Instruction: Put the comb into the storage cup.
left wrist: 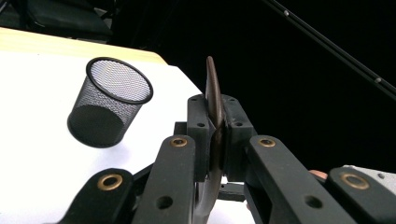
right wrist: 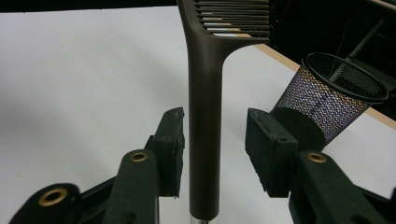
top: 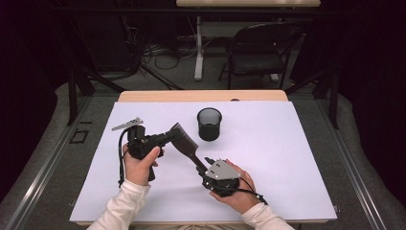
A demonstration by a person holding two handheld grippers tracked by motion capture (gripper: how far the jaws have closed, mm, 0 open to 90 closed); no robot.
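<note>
Table (top: 287,158) under a white sheet, pale wood showing along the far edge. Beyond it grey carpet, a dark folding chair (top: 261,50), a white table leg (top: 198,48) and loose cables (top: 158,52) against a black backdrop. On the sheet, past the middle, a black mesh cup (top: 209,123), upright and open at the top, seen also in the left gripper view (left wrist: 109,102) and the right gripper view (right wrist: 327,100).

Comb (top: 184,141), dark brown and matte, with a long straight handle that widens at one end into a flat head of fine close teeth. Raised off the sheet, near the cup on the person's side, slanting from the left gripper (top: 165,137) down to the right gripper (top: 203,165).

Left gripper pinching the toothed head, pads pressed tight on both flat faces, the comb's thin edge rising between them (left wrist: 213,93). Right gripper with jaws spread, one on each side of the handle (right wrist: 204,116): left pad just beside it or barely touching, cannot tell which; right pad clearly apart from it. Handle's end reaching back between the jaws toward the camera.
</note>
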